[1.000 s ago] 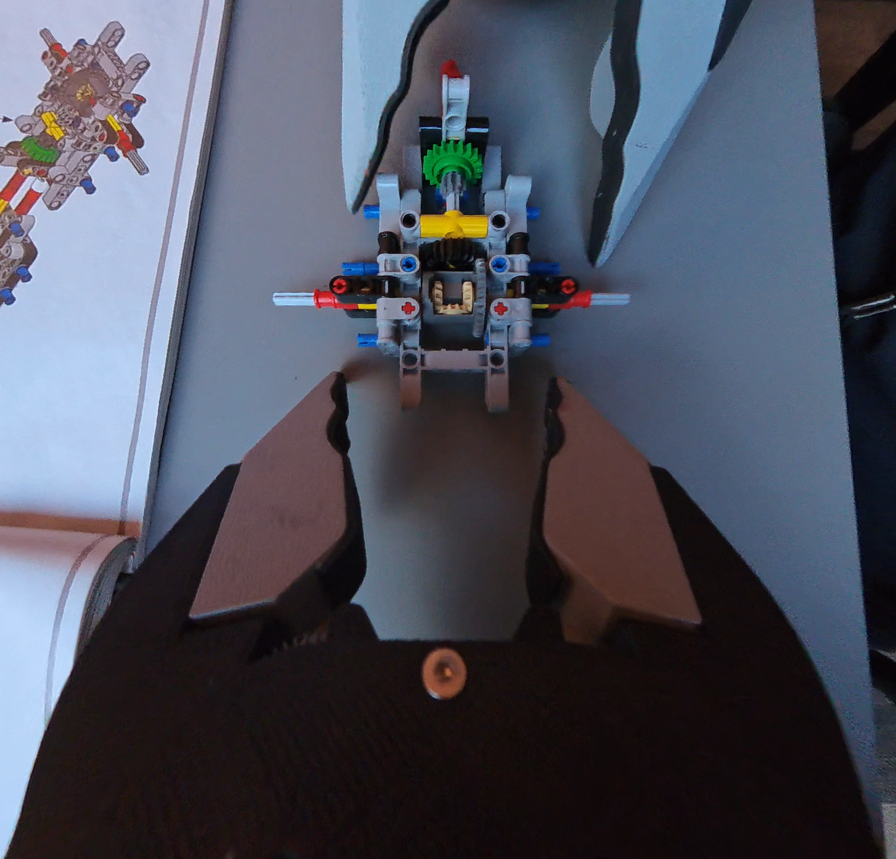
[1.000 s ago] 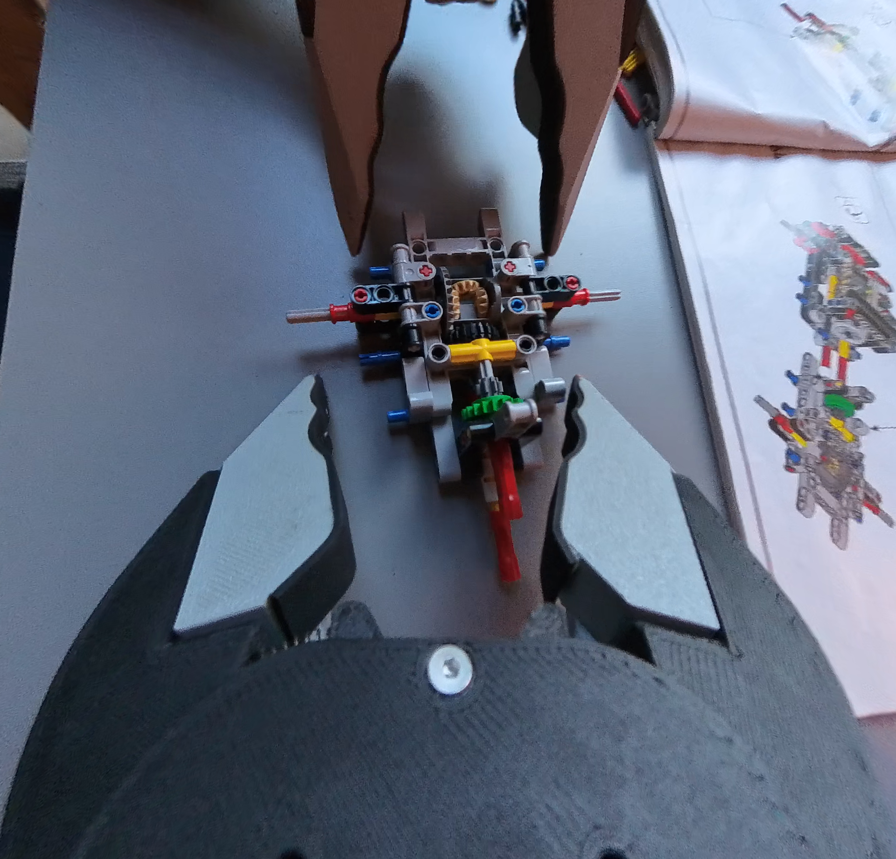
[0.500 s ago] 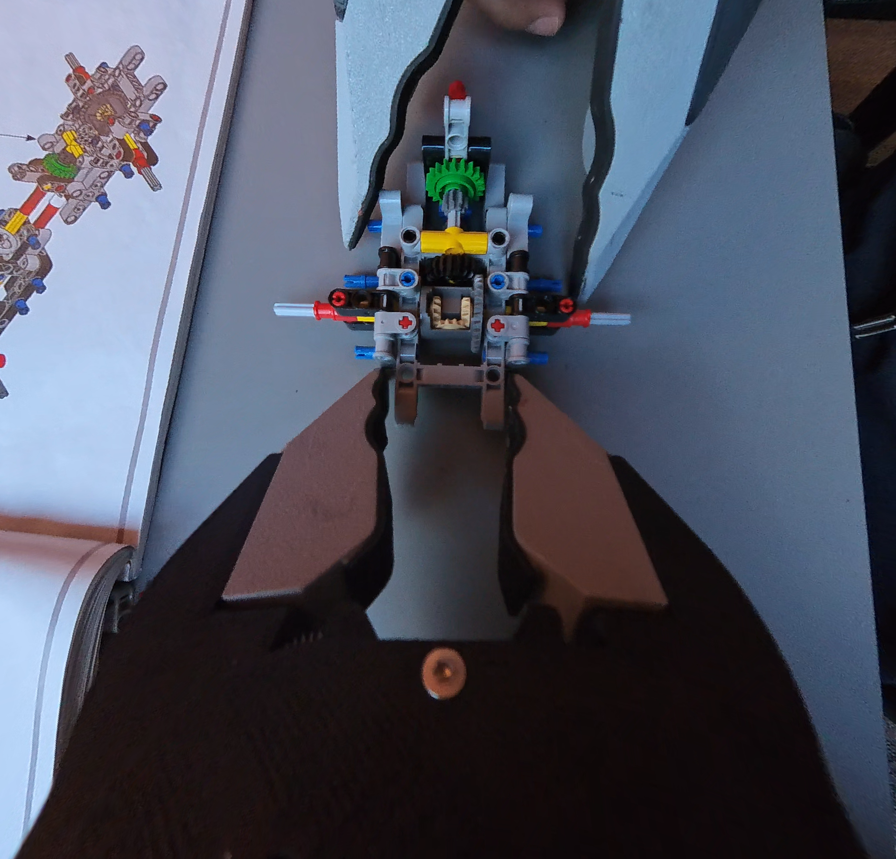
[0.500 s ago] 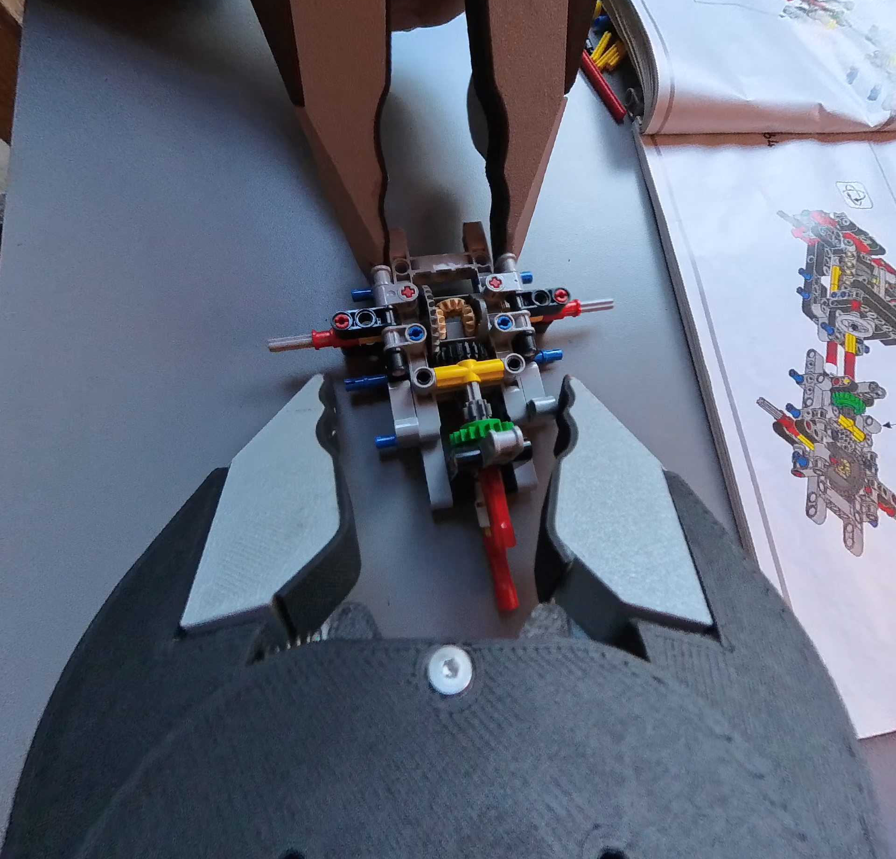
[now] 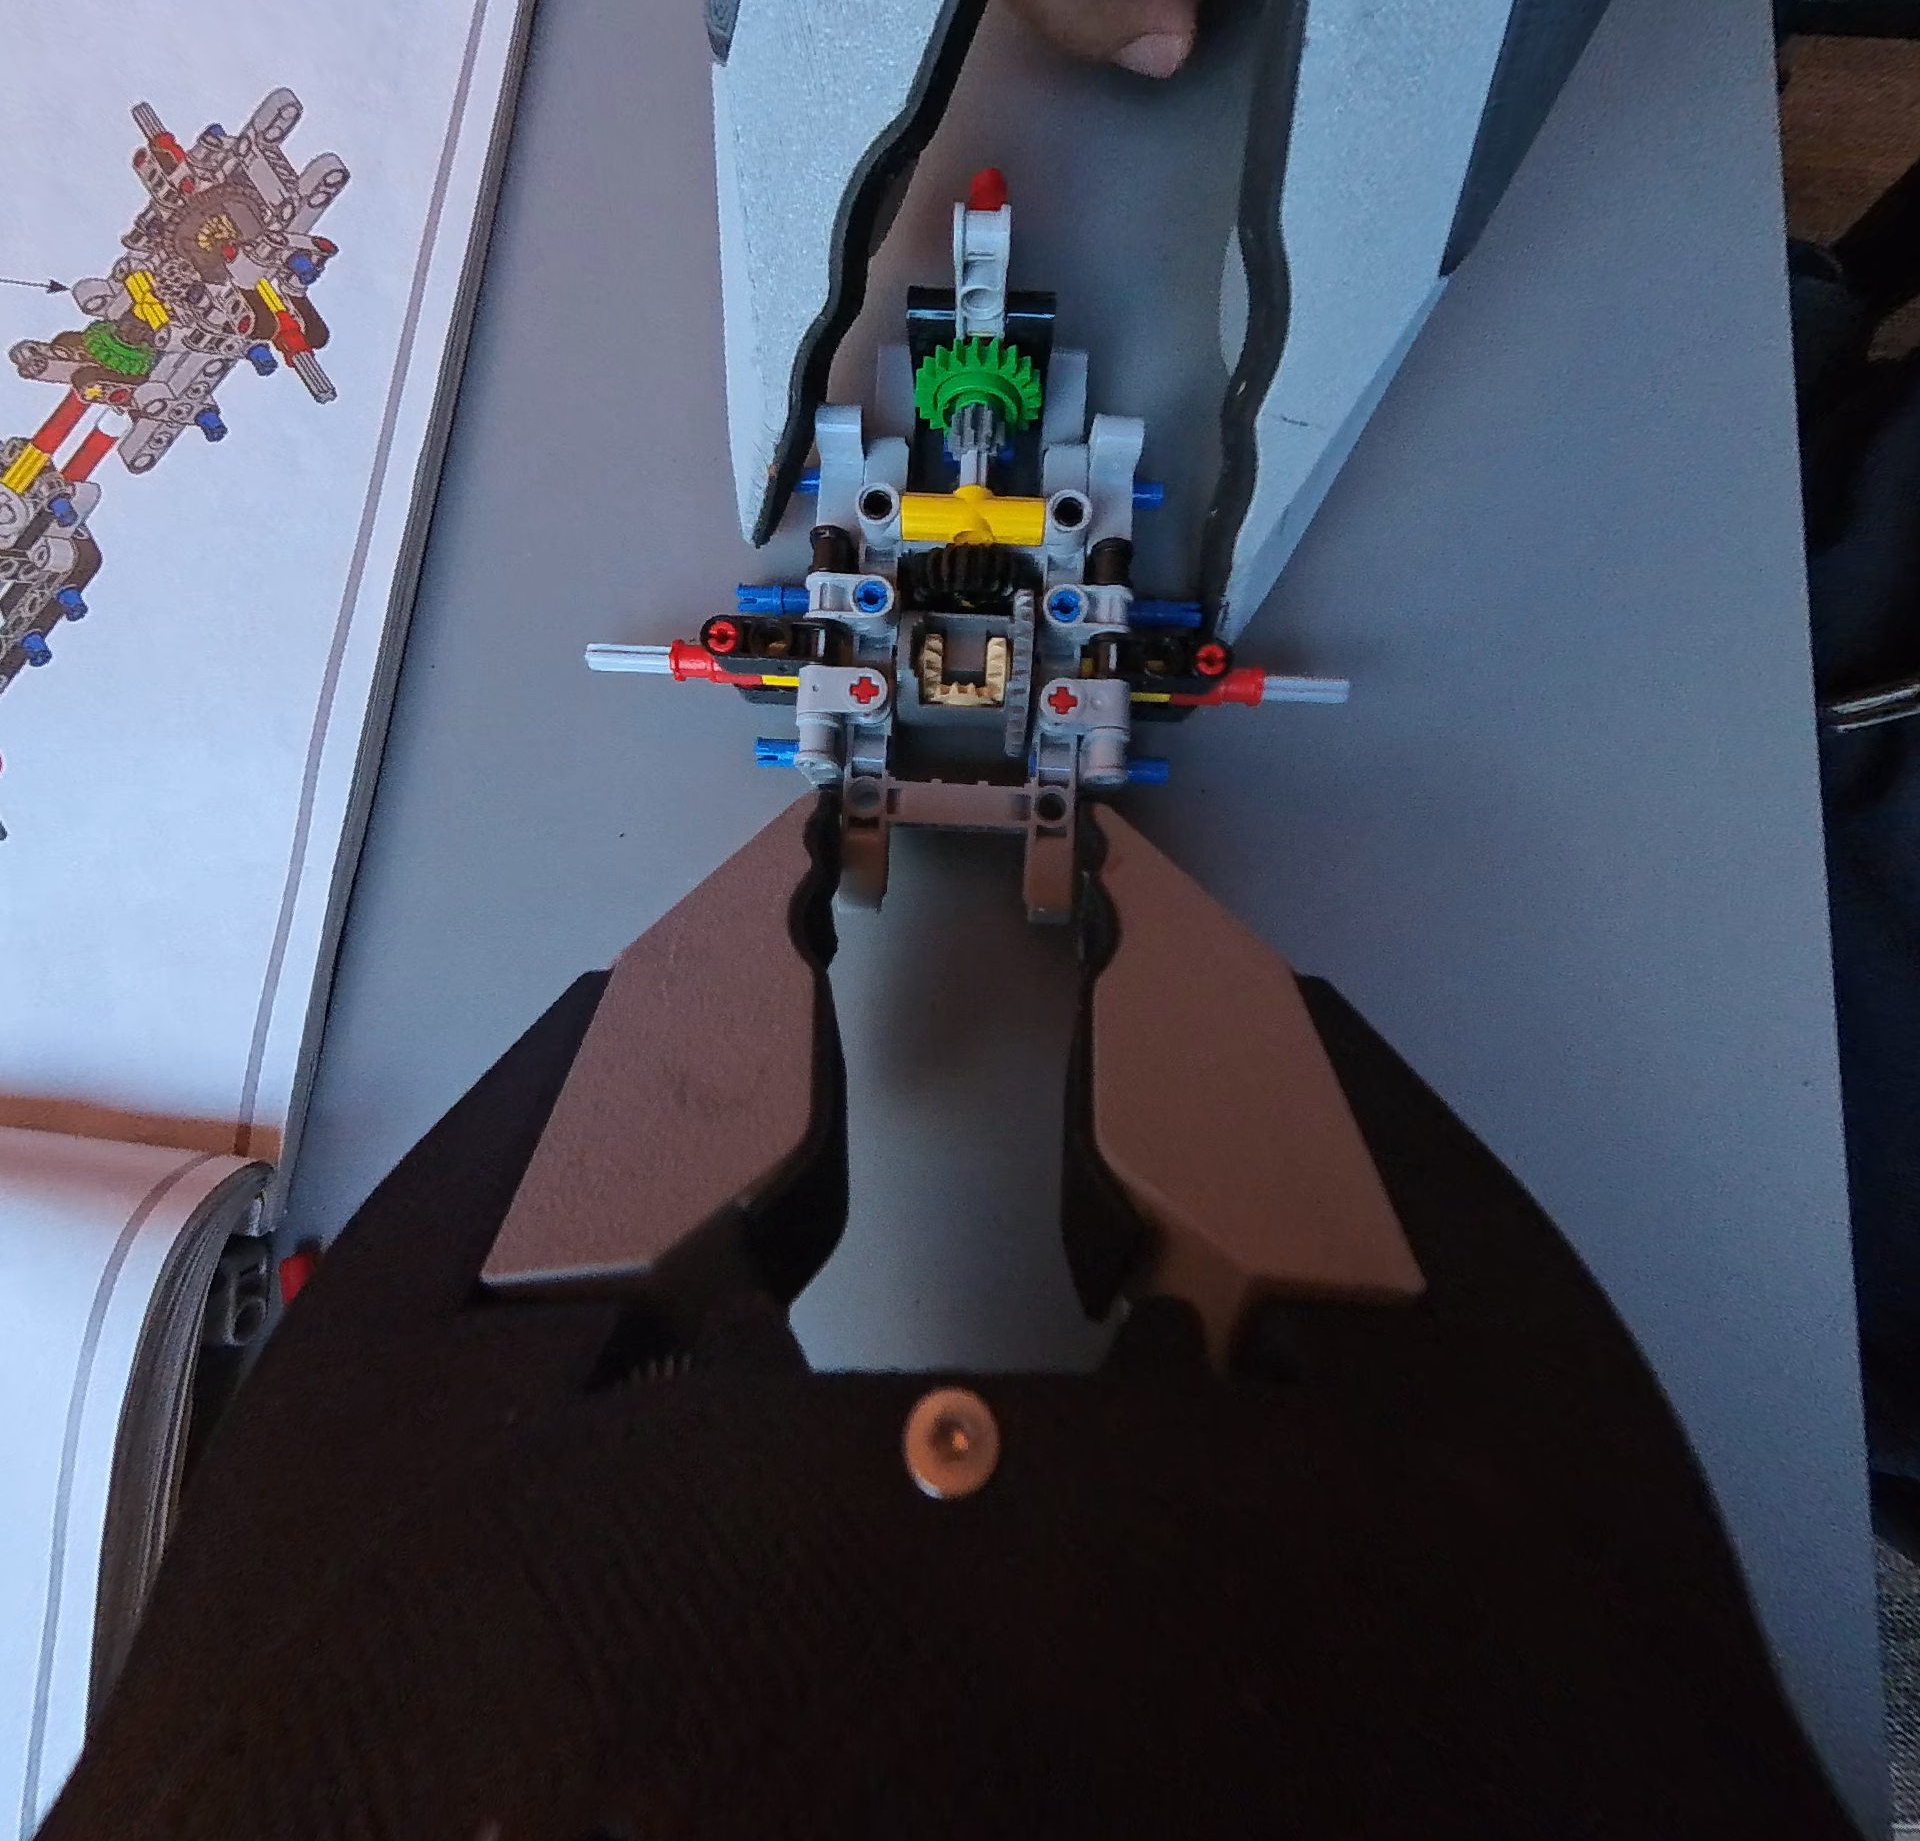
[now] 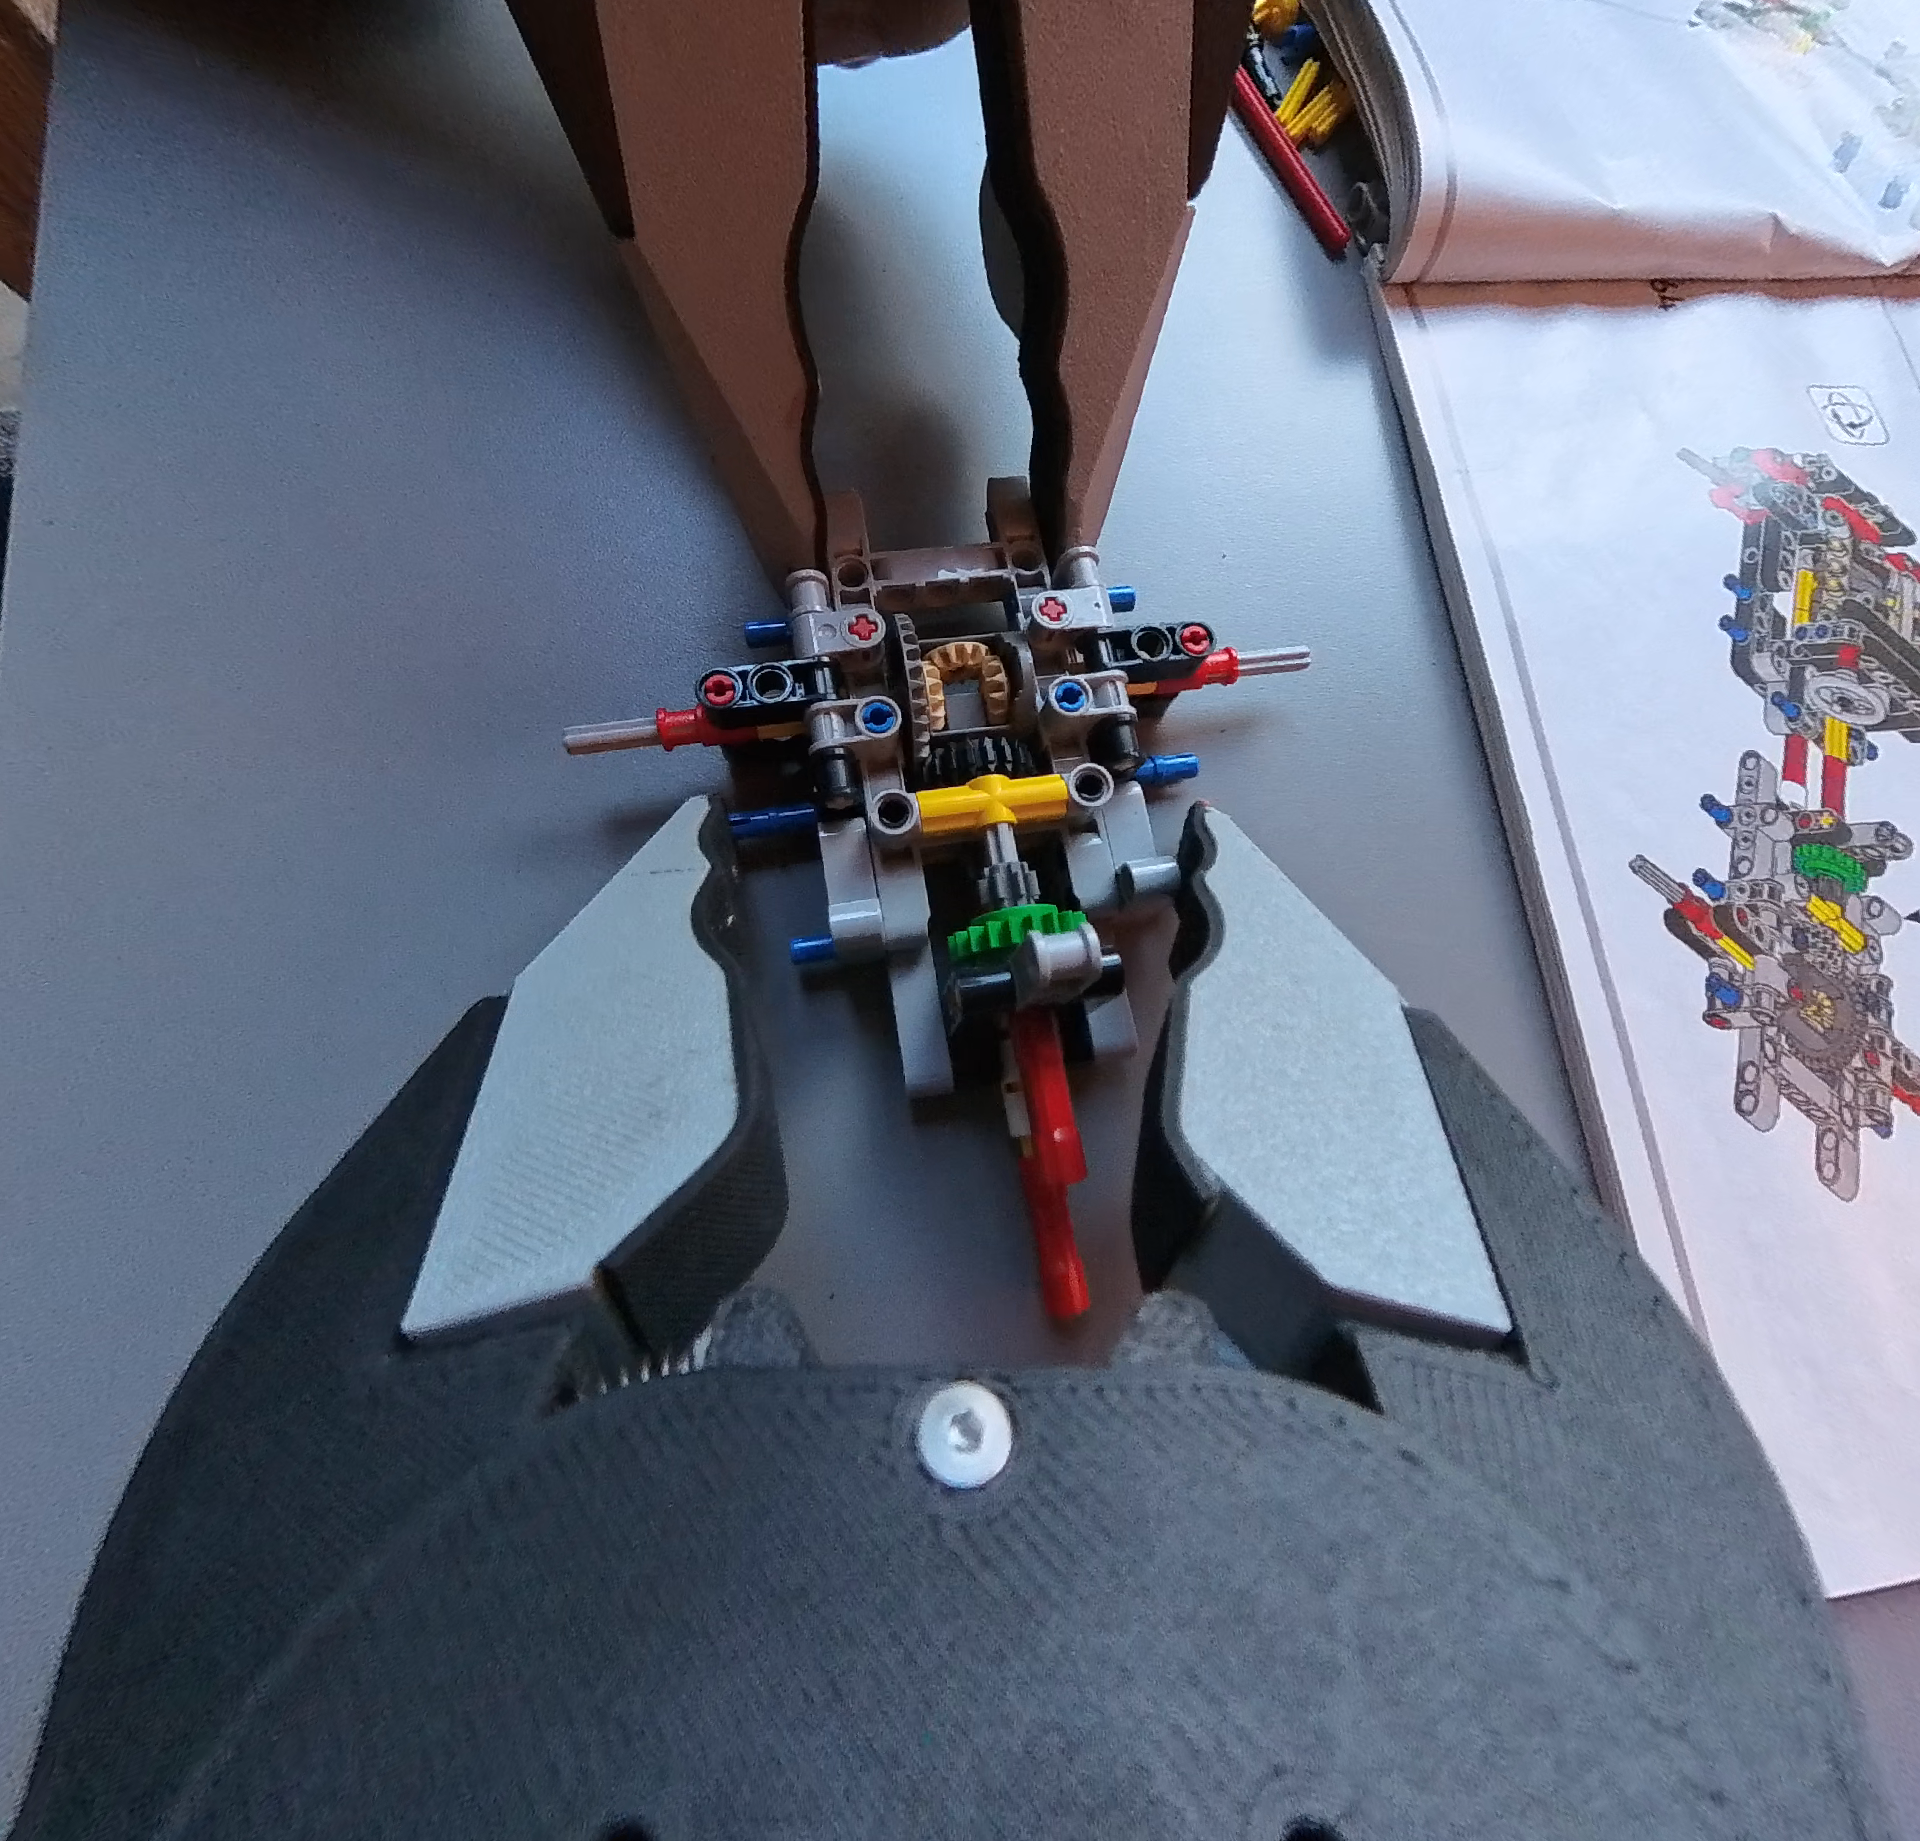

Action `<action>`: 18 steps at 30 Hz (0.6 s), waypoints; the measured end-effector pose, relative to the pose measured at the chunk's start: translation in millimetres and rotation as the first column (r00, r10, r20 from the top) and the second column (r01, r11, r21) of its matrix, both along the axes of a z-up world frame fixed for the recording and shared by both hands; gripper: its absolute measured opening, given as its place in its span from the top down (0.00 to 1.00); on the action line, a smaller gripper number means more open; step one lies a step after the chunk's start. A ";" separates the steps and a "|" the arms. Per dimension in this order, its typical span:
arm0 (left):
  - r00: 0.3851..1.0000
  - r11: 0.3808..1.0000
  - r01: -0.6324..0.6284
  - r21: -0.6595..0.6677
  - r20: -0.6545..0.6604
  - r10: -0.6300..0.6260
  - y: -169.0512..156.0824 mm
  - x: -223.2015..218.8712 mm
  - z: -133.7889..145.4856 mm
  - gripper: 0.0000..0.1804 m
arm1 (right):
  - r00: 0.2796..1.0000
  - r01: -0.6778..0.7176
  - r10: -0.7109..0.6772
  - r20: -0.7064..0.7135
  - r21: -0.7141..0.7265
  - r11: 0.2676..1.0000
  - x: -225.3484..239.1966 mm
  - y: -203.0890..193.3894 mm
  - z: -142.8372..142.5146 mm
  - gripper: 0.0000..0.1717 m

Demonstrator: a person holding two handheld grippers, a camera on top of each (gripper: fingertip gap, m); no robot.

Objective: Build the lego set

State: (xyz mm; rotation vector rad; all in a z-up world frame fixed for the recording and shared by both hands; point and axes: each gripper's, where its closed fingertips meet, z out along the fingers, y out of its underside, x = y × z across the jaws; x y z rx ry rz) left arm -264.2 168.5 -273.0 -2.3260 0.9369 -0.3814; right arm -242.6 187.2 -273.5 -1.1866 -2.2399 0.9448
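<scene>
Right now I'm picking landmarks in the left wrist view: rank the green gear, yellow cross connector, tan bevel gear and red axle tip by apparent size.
1. Green gear
2. Yellow cross connector, nearly the same, so unsure
3. Tan bevel gear
4. Red axle tip

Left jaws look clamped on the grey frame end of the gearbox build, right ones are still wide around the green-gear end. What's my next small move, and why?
Probably close the right gripper a little further onto the light grey side beams beside the green gear. Its jaws straddle the gearbox assembly with gaps on both sides, while the left gripper already presses on the grey frame, steadying that end.
</scene>
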 end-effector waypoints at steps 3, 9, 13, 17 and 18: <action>1.000 1.000 -0.003 0.005 -0.009 0.003 0.1 -0.1 -0.3 0.77 | 1.000 0.004 -0.004 0.009 0.002 1.000 -0.6 0.0 -0.2 0.52; 1.000 1.000 -0.003 0.012 -0.025 0.003 0.2 -0.2 -0.6 0.77 | 0.999 0.002 -0.002 0.035 -0.009 1.000 -1.3 0.3 -1.1 0.53; 1.000 1.000 -0.007 0.010 -0.024 0.007 0.3 -0.3 -0.6 0.77 | 0.999 -0.011 0.012 0.040 -0.021 1.000 -0.6 0.0 -1.0 0.53; 0.999 1.000 -0.010 0.004 -0.035 0.010 0.7 -0.3 -0.7 0.78 | 0.998 0.001 0.004 0.066 -0.073 0.997 -0.5 -0.2 0.2 0.53; 0.999 1.000 -0.015 0.003 -0.038 0.015 0.8 -0.2 -0.7 0.78 | 0.997 0.004 0.003 0.071 -0.094 0.996 -0.7 0.0 0.7 0.54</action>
